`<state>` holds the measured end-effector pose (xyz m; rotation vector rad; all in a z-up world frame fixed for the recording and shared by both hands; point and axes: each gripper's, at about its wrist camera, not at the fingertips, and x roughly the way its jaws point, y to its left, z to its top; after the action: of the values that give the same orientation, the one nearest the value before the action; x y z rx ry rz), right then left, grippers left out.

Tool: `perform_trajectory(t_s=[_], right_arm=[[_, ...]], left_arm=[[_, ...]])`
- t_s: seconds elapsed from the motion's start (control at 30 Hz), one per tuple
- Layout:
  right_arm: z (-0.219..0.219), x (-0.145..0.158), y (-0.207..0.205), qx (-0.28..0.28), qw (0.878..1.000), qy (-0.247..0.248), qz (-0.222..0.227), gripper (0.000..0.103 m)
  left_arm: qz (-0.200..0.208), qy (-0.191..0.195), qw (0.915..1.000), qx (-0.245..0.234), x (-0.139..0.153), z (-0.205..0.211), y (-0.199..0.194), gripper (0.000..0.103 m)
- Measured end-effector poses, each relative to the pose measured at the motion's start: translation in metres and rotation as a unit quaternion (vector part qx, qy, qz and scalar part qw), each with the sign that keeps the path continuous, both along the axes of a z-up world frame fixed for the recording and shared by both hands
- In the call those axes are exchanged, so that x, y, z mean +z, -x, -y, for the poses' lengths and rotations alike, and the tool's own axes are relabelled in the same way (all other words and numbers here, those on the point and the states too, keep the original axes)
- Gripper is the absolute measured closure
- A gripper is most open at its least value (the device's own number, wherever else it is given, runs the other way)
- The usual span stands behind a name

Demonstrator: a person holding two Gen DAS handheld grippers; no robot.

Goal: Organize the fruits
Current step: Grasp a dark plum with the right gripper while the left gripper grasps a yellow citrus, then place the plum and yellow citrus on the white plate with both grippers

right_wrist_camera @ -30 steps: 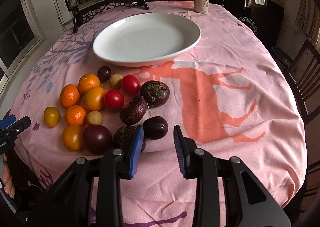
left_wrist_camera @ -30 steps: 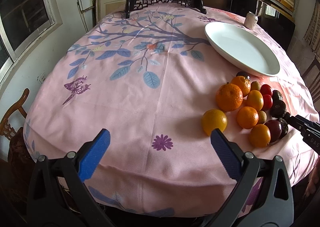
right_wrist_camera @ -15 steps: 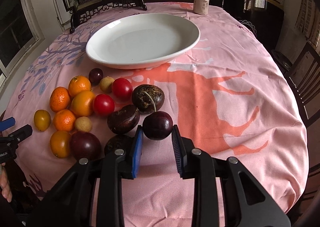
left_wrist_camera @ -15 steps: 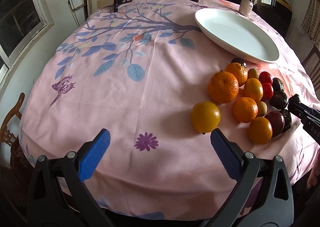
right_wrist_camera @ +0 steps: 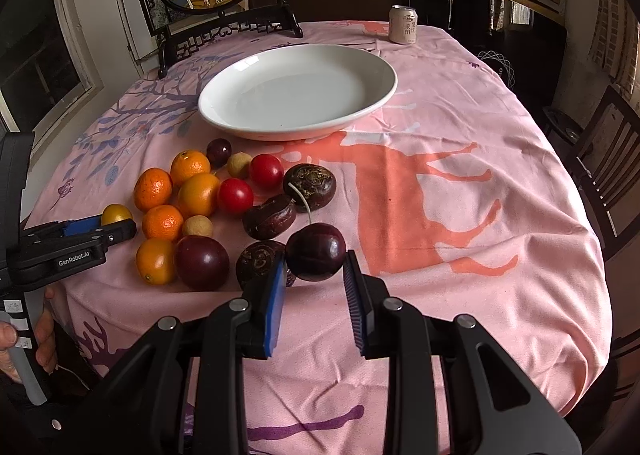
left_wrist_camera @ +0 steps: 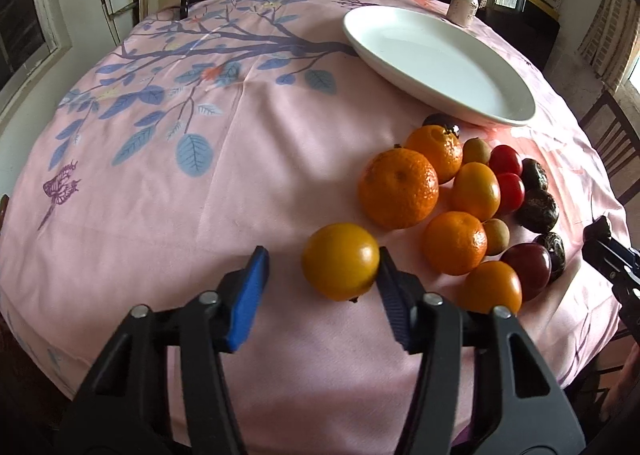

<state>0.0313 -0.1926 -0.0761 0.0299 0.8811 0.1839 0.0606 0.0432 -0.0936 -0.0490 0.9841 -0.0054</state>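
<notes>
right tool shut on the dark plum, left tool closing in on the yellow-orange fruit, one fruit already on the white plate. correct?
Not quite. The white plate holds no fruit; the right wrist view shows it bare. The rest stands: the right tool grips the dark plum, and the left tool brackets the yellow-orange fruit.

Black handheld grippers with blue finger pads

The left gripper (left_wrist_camera: 320, 287) and right gripper (right_wrist_camera: 314, 297) share black plastic frames, silver pivot screws and ribbed blue pads (right_wrist_camera: 274, 307). White "GenRobot.AI" lettering marks the left gripper's side, above a grey handle with white labels, gripped by a bare-skinned hand (right_wrist_camera: 42, 339).
</notes>
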Motion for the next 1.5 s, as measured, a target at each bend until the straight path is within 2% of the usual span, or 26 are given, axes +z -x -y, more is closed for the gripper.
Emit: perform_trajectory(t_s=[0.03,0.2,0.37,0.53,0.6,0.67,0.77,0.83,0.97,1.03,1.1,1.3,1.37,1.4,1.43,1.5], right_arm=[[-0.001,0.000,0.000,0.000,1.000,0.000,0.000,0.074],[-0.003,0.002,0.001,0.003,1.000,-0.004,0.005,0.074],[-0.006,0.002,-0.002,0.005,1.000,-0.009,0.004,0.074],[-0.008,0.008,-0.016,0.012,1.000,-0.012,0.005,0.074],[-0.010,0.015,-0.031,0.024,1.000,-0.017,0.004,0.074],[-0.011,0.025,-0.055,0.038,0.999,-0.024,0.004,0.074],[-0.014,0.046,-0.109,0.049,0.999,-0.008,0.021,0.074],[-0.016,0.051,-0.152,0.049,0.999,0.000,0.018,0.074],[-0.014,0.029,-0.239,0.048,0.998,-0.015,-0.039,0.074],[-0.017,0.014,-0.265,0.052,0.996,-0.013,-0.066,0.074],[-0.018,0.005,-0.281,0.052,0.995,-0.011,-0.081,0.074],[-0.021,-0.008,-0.302,0.051,0.995,-0.004,-0.089,0.073],[-0.022,-0.006,-0.303,0.042,0.996,0.011,-0.078,0.066],[-0.021,-0.003,-0.302,0.038,0.996,0.021,-0.075,0.056],[-0.018,0.002,-0.298,0.033,0.997,0.026,-0.069,0.056],[-0.013,0.015,-0.284,0.036,0.997,0.029,-0.059,0.055]], left_arm=[[0.002,0.007,0.9999,-0.008,0.001,0.002,0.000,0.067],[0.007,0.033,0.9994,-0.010,0.007,-0.003,0.004,0.067],[0.026,0.039,0.9989,-0.001,0.025,-0.010,0.008,0.067],[0.040,0.036,0.9984,-0.018,0.052,-0.001,-0.007,0.067],[0.038,0.045,0.9977,-0.033,0.066,0.005,-0.028,0.067],[0.038,0.037,0.9978,-0.040,0.080,0.013,-0.059,0.067],[0.031,0.037,0.9976,-0.049,0.096,0.026,-0.125,0.067],[0.013,0.048,0.9976,-0.048,0.096,0.034,-0.173,0.067],[-0.023,0.050,0.9978,-0.037,0.072,0.051,-0.250,0.067],[-0.045,0.057,0.9967,-0.035,0.059,0.055,-0.272,0.067],[-0.050,0.059,0.9964,-0.035,0.051,0.058,-0.284,0.067],[-0.049,0.058,0.9963,-0.041,0.045,0.068,-0.301,0.066],[-0.045,0.058,0.9963,-0.043,0.049,0.071,-0.304,0.063],[-0.041,0.062,0.9961,-0.047,0.054,0.070,-0.301,0.049],[-0.032,0.064,0.9963,-0.048,0.060,0.068,-0.296,0.038],[-0.004,0.061,0.9970,-0.048,0.077,0.062,-0.276,0.032]])
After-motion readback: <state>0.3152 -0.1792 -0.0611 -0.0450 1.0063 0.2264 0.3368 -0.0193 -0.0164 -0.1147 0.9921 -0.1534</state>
